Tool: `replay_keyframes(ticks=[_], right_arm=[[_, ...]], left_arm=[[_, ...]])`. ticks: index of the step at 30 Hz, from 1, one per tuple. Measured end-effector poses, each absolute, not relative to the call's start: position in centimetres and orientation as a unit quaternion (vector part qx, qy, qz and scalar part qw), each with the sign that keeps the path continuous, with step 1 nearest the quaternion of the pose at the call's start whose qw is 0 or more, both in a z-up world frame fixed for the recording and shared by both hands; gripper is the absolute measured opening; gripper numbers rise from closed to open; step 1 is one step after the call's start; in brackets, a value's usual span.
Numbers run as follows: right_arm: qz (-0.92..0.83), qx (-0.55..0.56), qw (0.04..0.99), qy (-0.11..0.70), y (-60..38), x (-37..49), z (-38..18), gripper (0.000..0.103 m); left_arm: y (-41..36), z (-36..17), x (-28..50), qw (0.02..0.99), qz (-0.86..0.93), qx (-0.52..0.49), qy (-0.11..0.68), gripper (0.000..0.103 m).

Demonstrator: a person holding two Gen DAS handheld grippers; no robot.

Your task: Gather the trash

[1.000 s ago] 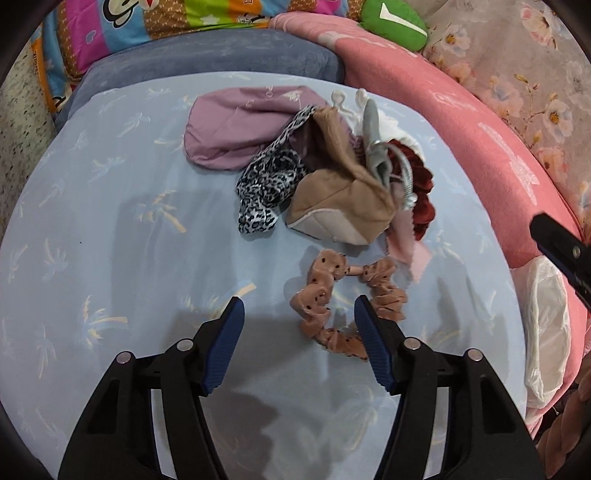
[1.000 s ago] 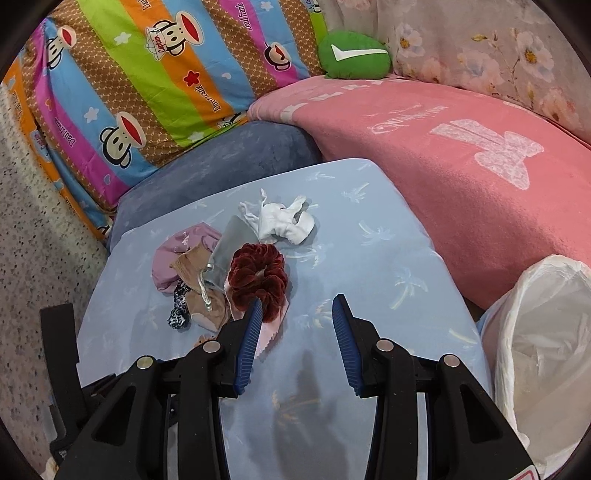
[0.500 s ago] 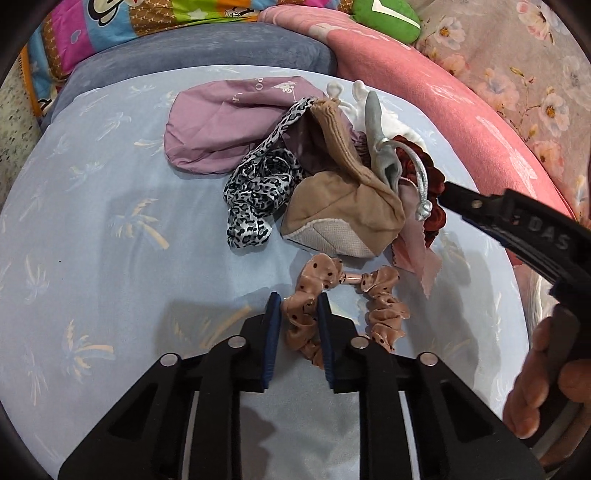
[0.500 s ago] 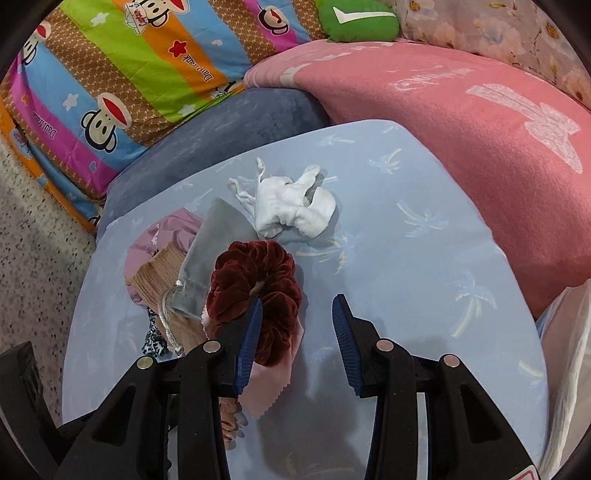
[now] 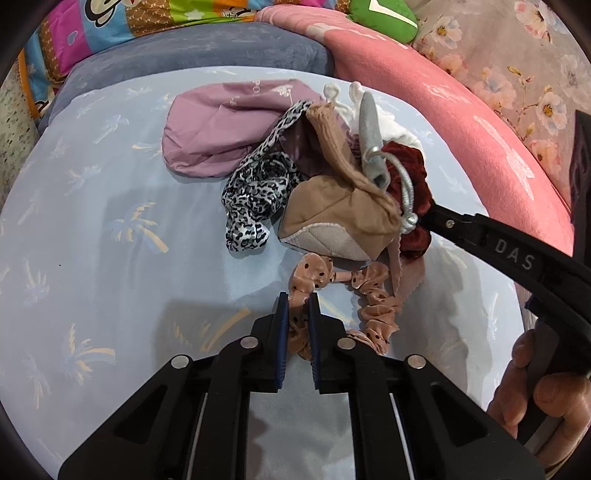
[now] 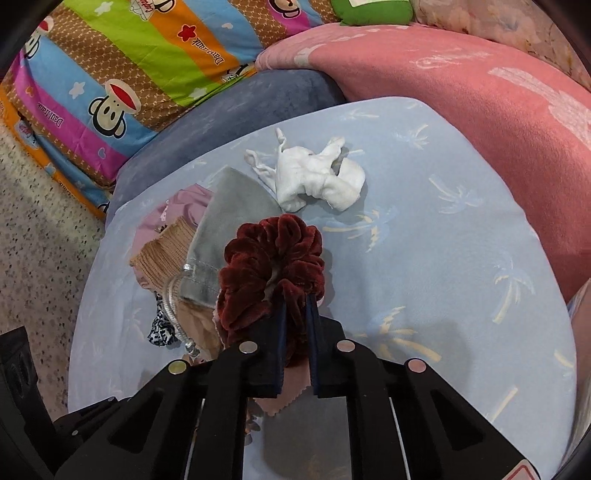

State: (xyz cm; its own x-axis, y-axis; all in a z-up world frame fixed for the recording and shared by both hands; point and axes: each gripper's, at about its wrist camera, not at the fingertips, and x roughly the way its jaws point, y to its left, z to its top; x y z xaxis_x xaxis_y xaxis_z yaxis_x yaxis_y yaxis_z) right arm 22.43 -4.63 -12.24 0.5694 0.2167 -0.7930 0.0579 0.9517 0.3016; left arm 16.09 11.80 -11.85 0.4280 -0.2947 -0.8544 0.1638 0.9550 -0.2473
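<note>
A pile of small cloth items lies on a light blue cushion [image 5: 92, 258]. My left gripper [image 5: 296, 301] is shut on a peach polka-dot scrunchie [image 5: 373, 295] at the pile's near edge. My right gripper [image 6: 295, 306] is shut on a dark red velvet scrunchie [image 6: 266, 258], which also shows in the left wrist view [image 5: 413, 173]. A crumpled white tissue [image 6: 317, 177] lies beyond it. The pile also holds a tan sock [image 5: 343, 210], a leopard-print strip [image 5: 258, 195], a mauve pouch [image 5: 225, 129] and a grey drawstring pouch [image 6: 229, 229].
A pink blanket [image 6: 461, 103] rises on the right, a grey-blue cushion [image 6: 240, 107] and a striped monkey-print quilt [image 6: 122, 66] behind. A green pillow [image 5: 384, 14] sits at the back. Speckled floor [image 6: 37, 240] lies to the left. My hand [image 5: 543, 398] holds the right gripper's handle.
Both grippers moved forward and closed: the left onto the peach scrunchie, the right onto the dark red scrunchie. The white bag at the right is now out of view.
</note>
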Motion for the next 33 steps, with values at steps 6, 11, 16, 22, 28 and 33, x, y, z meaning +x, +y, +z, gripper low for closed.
replay_keyframes(ticks=[6,11,16,22,28,33], right_arm=[[0.045,0.152,0.897,0.413,-5.9,20.0,-7.6,0.006],[0.042,0.154,0.913,0.374,-7.5,17.6,-3.7,0.006],[0.042,0.158,0.924,0.346,-9.4,15.2,-0.6,0.006],[0.039,0.171,0.924,0.340,-11.7,12.5,0.1,0.006],[0.029,0.181,0.902,0.390,-12.8,9.9,-4.9,0.006],[0.003,0.158,0.890,0.427,-13.1,8.0,-8.8,0.011]], left_arm=[[11.2,-9.1,15.0,0.857,-0.147,-0.058,0.490,0.009],[10.1,-6.3,14.0,0.871,-0.163,-0.052,0.461,0.009],[8.5,-3.3,13.3,0.883,-0.181,-0.048,0.431,0.009],[6.8,-1.3,11.8,0.889,-0.202,-0.045,0.408,0.009],[5.8,-2.3,10.7,0.885,-0.201,-0.036,0.419,0.009],[5.6,-3.6,10.0,0.878,-0.194,-0.030,0.437,0.009]])
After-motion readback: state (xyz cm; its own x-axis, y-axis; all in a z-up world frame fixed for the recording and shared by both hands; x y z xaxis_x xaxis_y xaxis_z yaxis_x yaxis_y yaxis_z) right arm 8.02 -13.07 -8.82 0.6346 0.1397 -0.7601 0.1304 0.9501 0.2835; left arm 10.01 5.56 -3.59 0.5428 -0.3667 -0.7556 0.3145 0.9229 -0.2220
